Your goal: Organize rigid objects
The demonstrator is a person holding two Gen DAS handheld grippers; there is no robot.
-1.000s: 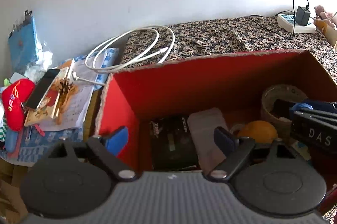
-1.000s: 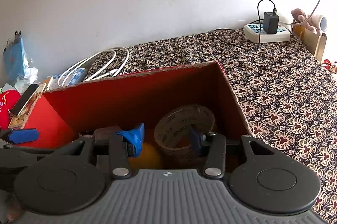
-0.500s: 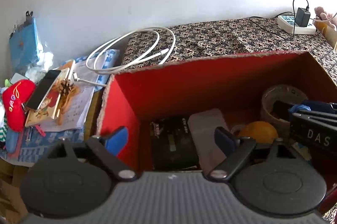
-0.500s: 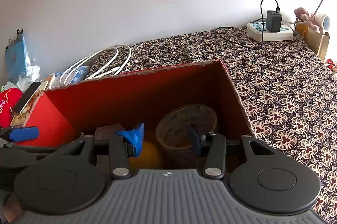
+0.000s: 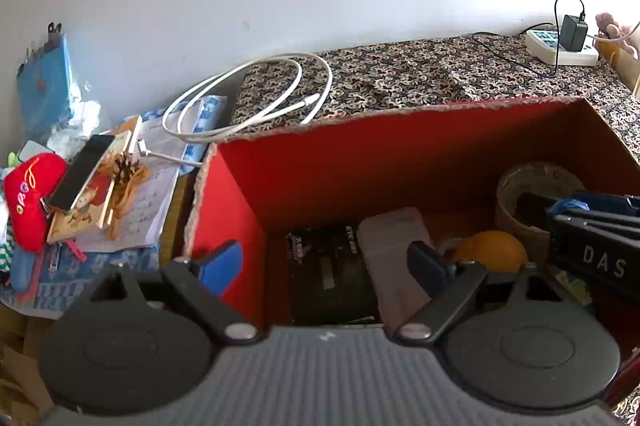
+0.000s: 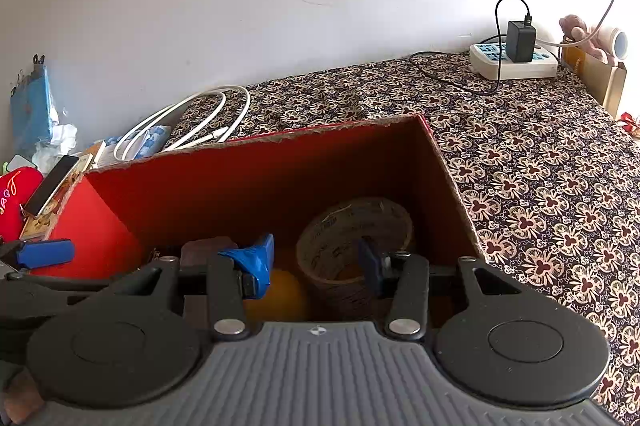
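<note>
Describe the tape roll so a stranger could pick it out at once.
Find the red cardboard box on the patterned cloth. In its right end, by the side wall, stands the tape roll, a brownish hollow ring. The orange ball beside it is solid and bright; the roll is open through the middle.

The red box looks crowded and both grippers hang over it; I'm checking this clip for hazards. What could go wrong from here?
1. The right gripper is open around the near wall of the tape roll; lowering it may knock the roll against the orange.
2. The left gripper straddles the box wall, so closing or dropping could snag it.
</note>
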